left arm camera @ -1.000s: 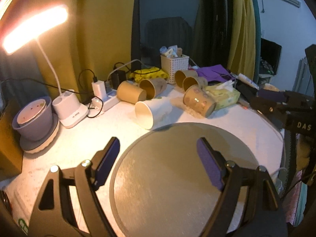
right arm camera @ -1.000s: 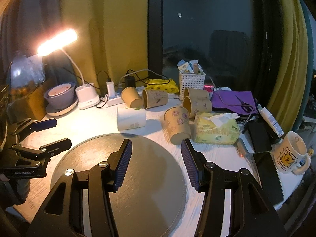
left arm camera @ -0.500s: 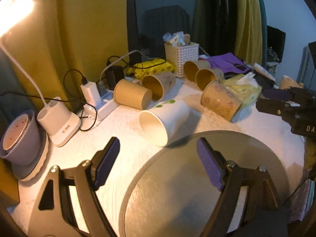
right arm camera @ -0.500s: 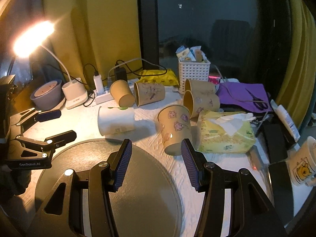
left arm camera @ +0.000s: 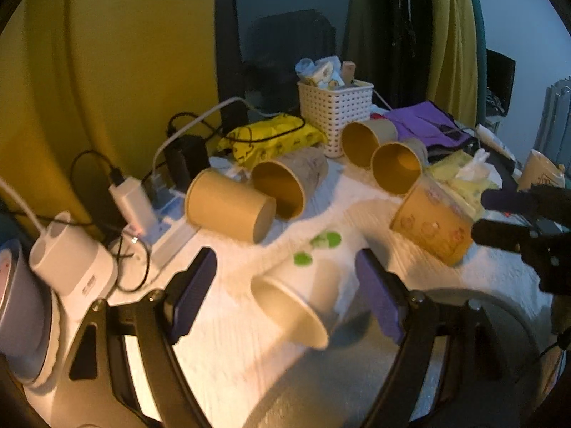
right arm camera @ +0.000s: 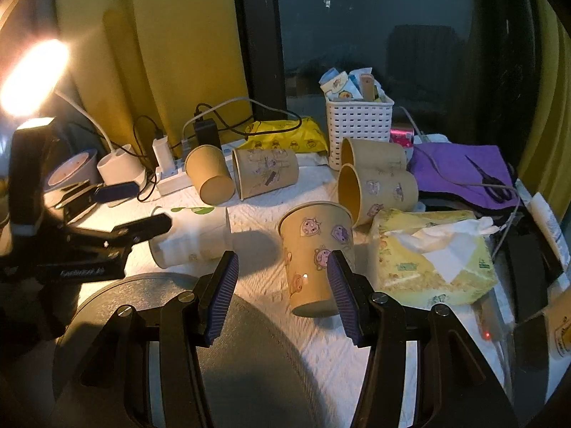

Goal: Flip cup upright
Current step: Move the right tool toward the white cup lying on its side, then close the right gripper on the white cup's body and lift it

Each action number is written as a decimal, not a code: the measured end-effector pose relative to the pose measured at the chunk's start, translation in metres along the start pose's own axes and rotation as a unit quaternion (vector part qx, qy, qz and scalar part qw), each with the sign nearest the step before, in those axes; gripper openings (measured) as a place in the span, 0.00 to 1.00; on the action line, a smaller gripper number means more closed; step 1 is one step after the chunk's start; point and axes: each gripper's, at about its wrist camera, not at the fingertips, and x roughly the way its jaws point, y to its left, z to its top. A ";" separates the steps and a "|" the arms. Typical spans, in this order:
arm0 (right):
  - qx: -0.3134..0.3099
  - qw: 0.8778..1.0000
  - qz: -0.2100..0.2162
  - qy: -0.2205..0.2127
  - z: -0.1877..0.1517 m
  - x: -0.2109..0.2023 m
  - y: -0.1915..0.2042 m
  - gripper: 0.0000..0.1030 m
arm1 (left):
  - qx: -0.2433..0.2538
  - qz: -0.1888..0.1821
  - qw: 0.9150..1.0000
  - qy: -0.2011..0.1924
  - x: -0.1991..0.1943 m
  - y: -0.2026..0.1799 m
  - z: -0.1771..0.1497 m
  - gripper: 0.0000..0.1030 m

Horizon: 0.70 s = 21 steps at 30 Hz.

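We see both grippers closer to the cups than a second ago. The left gripper (left arm camera: 285, 289) now has the white cup (left arm camera: 299, 292) lying on its side between its open fingers, where before the cup lay well ahead of them. The right gripper (right arm camera: 282, 292) now reaches the sticker cup (right arm camera: 316, 256), whose base sits just beside its right finger (right arm camera: 342, 296). The round mat (right arm camera: 142, 306) fills less of both views.

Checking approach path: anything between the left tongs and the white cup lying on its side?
Nothing. In the left wrist view the open left tongs already straddle the white paper cup on its side; only bare white table cover lies beside it.
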 end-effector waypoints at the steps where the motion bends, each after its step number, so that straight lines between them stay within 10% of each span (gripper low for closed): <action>1: 0.001 1.000 0.000 0.001 0.001 0.002 -0.001 0.53 | 0.003 -0.005 1.000 0.001 0.004 0.000 0.002 0.79; 21: -0.001 1.000 0.000 0.013 -0.003 0.013 -0.008 0.54 | 0.081 -0.064 0.990 0.098 0.051 -0.024 -0.017 0.69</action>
